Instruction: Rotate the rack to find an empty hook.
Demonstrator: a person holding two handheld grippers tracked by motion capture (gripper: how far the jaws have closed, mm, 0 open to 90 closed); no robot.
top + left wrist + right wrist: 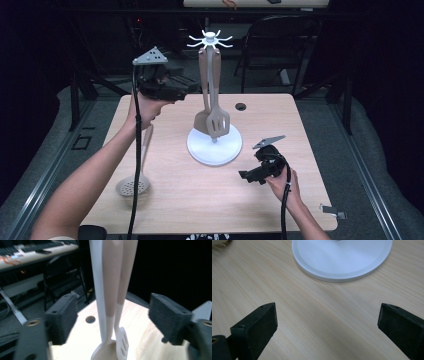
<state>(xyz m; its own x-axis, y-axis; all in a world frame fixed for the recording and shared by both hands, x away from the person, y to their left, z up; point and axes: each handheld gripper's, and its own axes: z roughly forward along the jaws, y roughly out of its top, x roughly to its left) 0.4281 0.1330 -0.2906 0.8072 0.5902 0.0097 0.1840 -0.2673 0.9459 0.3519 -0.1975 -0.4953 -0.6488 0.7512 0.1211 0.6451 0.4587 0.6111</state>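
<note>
A white hook stand (pixel 210 40) rises from a round base (pixel 214 150) at the table's middle. Two beige utensils hang from it, a spoon (pixel 202 121) and a slotted spatula (pixel 219 125). A beige skimmer (pixel 133 185) lies flat at the front left. My left gripper (pixel 192 87) is held high, just left of the hanging handles. In the left gripper view its jaws stand wide apart (pixel 112 315), with the spoon (pixel 110 277) and spatula (pixel 122 342) ahead between them, untouched. My right gripper (pixel 247 176) rests low near the base, open over bare wood (pixel 327 315).
The wooden table (pixel 200 200) has a cable hole (pixel 240 106) behind the stand. A dark chair (pixel 280 40) stands beyond the far edge. A small metal clip (pixel 332 210) lies at the front right corner. The stand's base (pixel 342 260) is just ahead of the right jaws.
</note>
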